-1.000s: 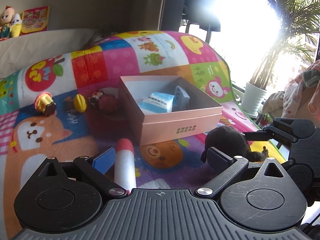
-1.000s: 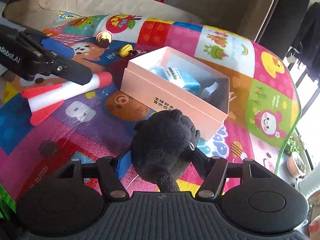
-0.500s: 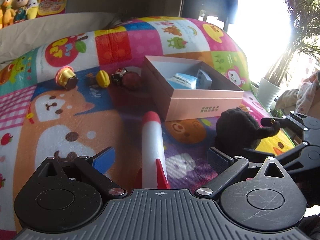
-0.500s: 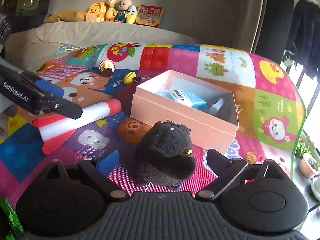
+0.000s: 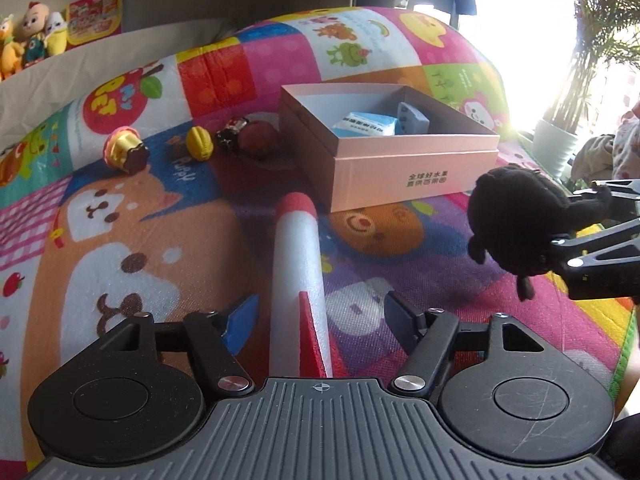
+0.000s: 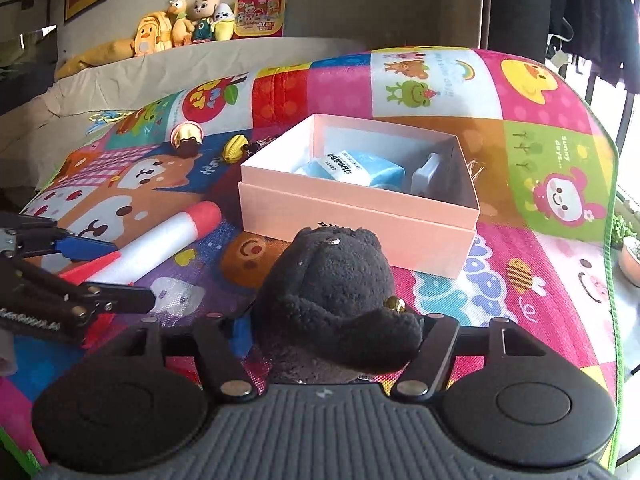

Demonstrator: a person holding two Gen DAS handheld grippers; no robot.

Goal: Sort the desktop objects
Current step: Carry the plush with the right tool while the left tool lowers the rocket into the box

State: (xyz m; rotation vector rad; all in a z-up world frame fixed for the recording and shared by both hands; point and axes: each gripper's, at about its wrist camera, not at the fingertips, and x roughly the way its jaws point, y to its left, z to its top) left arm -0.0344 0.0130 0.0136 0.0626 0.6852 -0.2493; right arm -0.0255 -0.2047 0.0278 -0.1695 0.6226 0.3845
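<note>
A black plush toy (image 6: 336, 300) sits between my right gripper's (image 6: 332, 336) fingers, which are shut on it; it also shows lifted above the mat in the left wrist view (image 5: 516, 220). My left gripper (image 5: 320, 316) is open, its fingers either side of the tail of a white foam rocket (image 5: 296, 256) with a red nose and fins, lying on the mat. An open pink box (image 5: 400, 176) holds a blue packet (image 5: 366, 125) and a small grey-blue item (image 5: 412, 118); the box also shows ahead in the right wrist view (image 6: 360, 216).
A colourful play mat (image 5: 120, 220) covers the surface. A cupcake toy (image 5: 124, 154), a yellow toy (image 5: 199, 143), a small dark toy (image 5: 231, 136) and a red ball (image 5: 260, 140) lie left of the box. Plush dolls (image 6: 192, 20) sit on a ledge behind. A potted plant (image 5: 556, 152) stands right.
My right gripper has closed on the black plush toy and raised it off the mat. My left gripper has drawn back along the rocket to its tail, still open.
</note>
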